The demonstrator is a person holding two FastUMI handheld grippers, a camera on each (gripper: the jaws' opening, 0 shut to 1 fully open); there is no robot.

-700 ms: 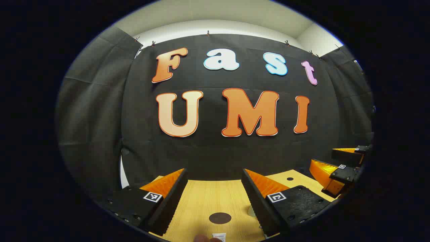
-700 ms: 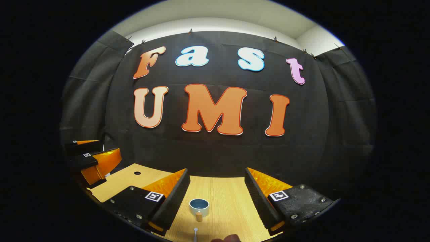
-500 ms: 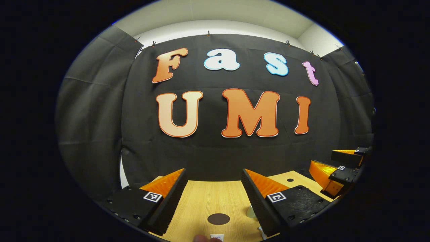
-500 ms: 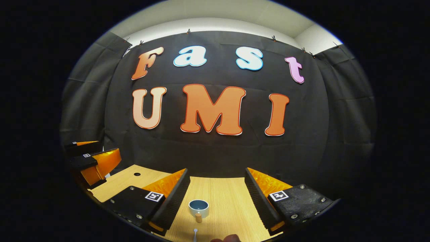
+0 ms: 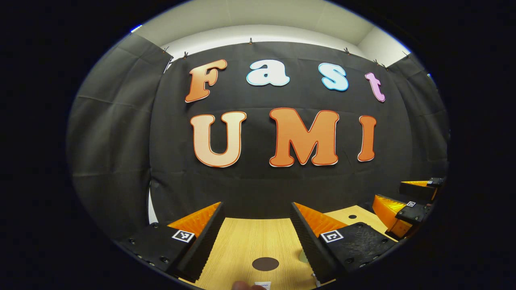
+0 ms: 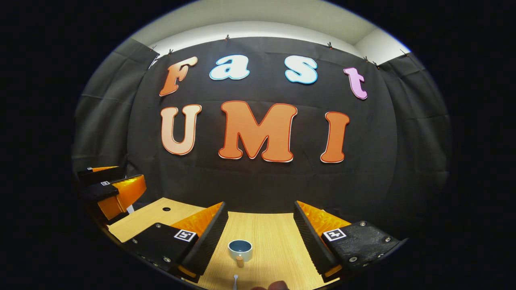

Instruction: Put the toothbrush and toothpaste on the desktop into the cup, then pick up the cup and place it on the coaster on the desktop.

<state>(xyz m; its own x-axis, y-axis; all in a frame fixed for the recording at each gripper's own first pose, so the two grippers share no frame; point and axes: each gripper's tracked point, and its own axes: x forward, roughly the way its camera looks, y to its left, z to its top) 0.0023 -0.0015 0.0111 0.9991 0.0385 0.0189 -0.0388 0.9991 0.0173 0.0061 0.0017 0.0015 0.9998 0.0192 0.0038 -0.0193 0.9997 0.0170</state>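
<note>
L gripper (image 5: 258, 237) wide open, nothing between its 2 fingers, held over the wood desktop (image 5: 246, 241). Dark round coaster (image 5: 265, 264) lies at 6 o'clock betw. the fingers; white toothpaste (image 5: 262, 285) just below it at the edge, mostly cut off. R gripper (image 6: 260, 237) also spread wide, empty. Cup (image 6: 240, 250), blue inside, upright at 6 o'clock, nearer its 7 o'clock finger. Toothbrush (image 6: 235, 280) tip lies just below cup.

Upright cup (image 6: 240, 250) apart from dark coaster (image 5: 265, 264), apparently empty.
</note>
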